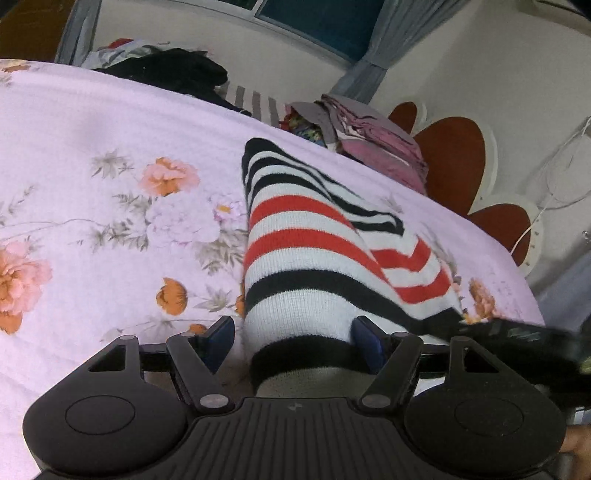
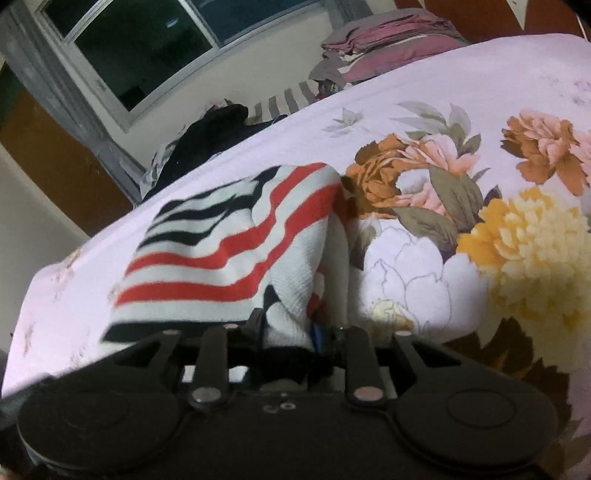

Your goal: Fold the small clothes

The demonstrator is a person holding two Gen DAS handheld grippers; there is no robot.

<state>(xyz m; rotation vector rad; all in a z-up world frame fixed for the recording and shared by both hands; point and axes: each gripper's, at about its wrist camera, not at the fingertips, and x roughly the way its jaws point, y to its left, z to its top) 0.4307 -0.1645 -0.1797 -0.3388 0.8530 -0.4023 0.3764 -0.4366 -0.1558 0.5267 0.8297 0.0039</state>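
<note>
In the left wrist view, a knitted garment striped in white, black and red (image 1: 295,258) lies folded on a pale lilac bedspread printed with pink and orange flowers (image 1: 110,155), running from the centre of the picture down toward 6 o'clock. The left gripper (image 1: 293,339) sits at 6 o'clock with its blue-padded fingers (image 1: 221,332) spread to either side of the garment's black hem band; the left pad stands clear of the cloth, so this gripper is released, straddling the knit without clamping it. At 4 o'clock a blurred black part of the other tool reaches the garment's lower corner. At 1 o'clock a stack of folded pink and grey cloths (image 1: 373,147) rests past the bed's far edge, and at 11 o'clock a heap of dark clothes (image 1: 173,74) lies beneath a window (image 1: 317,22). In the right wrist view, the same striped garment (image 2: 229,243) spreads from the centre toward 9 o'clock, its near edge lifted. The right gripper (image 2: 288,332) at 6 o'clock is clenched on a bunched white fold of that knit. The flowered bedspread (image 2: 480,110) fills 3 o'clock.
</note>
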